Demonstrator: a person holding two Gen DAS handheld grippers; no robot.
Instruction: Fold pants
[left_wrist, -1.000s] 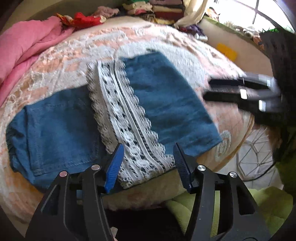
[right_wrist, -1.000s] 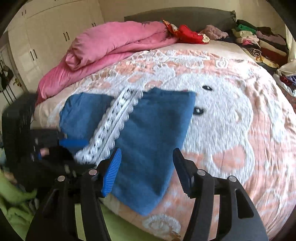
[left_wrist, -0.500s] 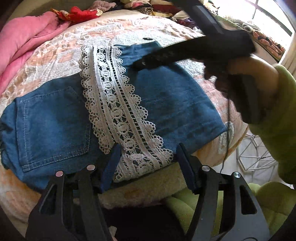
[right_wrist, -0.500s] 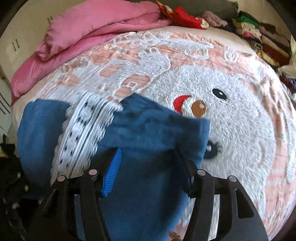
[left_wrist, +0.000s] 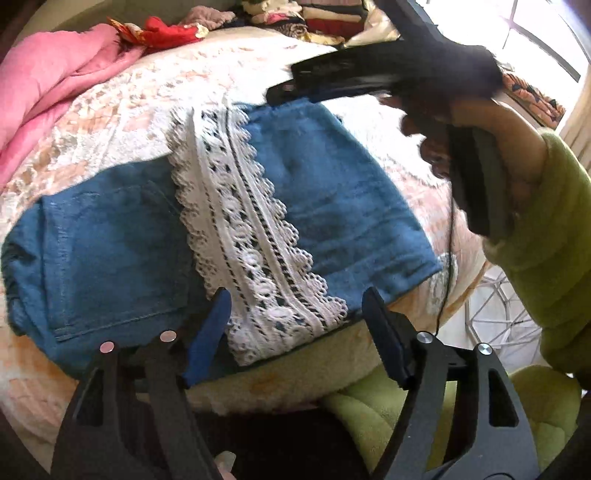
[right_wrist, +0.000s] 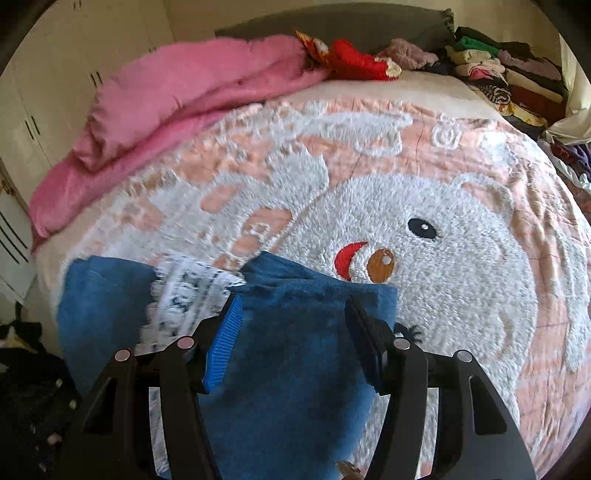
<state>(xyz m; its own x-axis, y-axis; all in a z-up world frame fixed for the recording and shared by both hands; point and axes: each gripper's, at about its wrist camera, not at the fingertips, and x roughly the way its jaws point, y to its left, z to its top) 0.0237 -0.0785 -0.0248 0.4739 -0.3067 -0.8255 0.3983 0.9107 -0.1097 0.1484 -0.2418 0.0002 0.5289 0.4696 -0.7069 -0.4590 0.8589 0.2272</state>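
Observation:
Blue denim pants (left_wrist: 110, 240) lie folded on the bed, with a white lace hem band (left_wrist: 247, 243) across the middle. My left gripper (left_wrist: 295, 314) is open and empty, at the near edge of the bed over the lace band. My right gripper (right_wrist: 291, 317) is open and empty above the far end of the folded blue part (right_wrist: 295, 350). In the left wrist view the right gripper (left_wrist: 280, 94) reaches over the pants' far edge, held by a hand in a green sleeve.
A pink quilt (right_wrist: 166, 107) lies at the bed's far left. Piles of clothes (right_wrist: 509, 74) sit at the far right. The bedspread (right_wrist: 443, 229) has a white bear pattern. A white wire frame (left_wrist: 495, 306) stands on the floor at the right.
My right gripper has moved forward over the pants toward their far edge. My left gripper has come a little closer to the lace band. Both stay open.

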